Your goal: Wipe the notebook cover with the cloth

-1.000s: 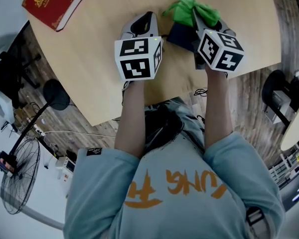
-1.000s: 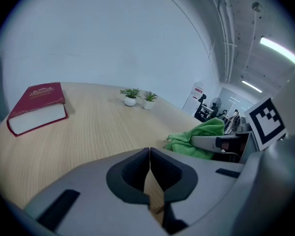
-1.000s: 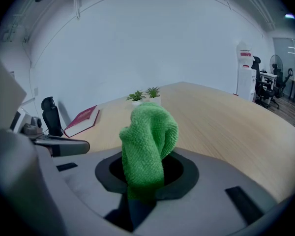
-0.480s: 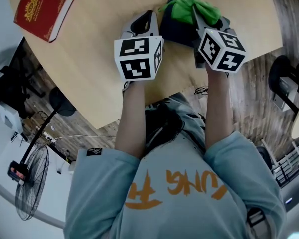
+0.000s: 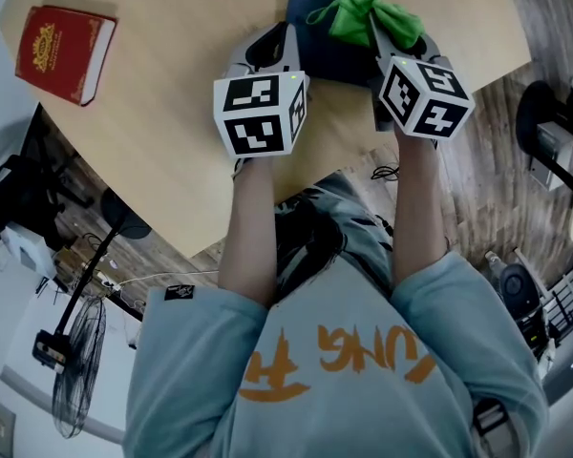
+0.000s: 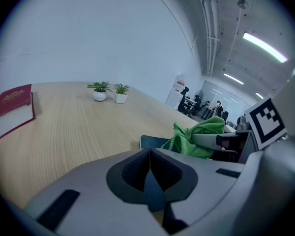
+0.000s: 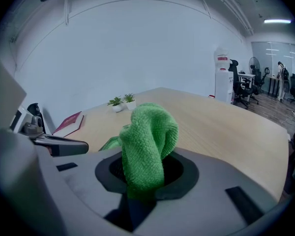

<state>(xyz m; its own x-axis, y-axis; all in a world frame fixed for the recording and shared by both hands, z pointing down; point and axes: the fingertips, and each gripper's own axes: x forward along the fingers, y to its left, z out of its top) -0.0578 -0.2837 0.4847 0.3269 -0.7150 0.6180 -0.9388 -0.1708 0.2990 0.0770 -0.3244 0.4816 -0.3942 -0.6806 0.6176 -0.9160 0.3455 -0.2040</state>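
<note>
Right gripper [image 7: 146,177] fingers clamp one green cloth [image 7: 147,136]. Left gripper [image 6: 150,167] fingers pressed together, empty. One dark notebook [image 6: 152,141] just beyond them, one red book [image 6: 12,107] far left.

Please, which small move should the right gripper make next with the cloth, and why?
Probably lower the right gripper a little and drag the cloth across the notebook. Its jaws grip the cloth above the cover, and the left gripper pinches the notebook's edge.

Nubby green terry cloth [image 7: 145,141], matt dark notebook cover [image 5: 330,55], pale wood-grain table [image 5: 172,113].
</note>
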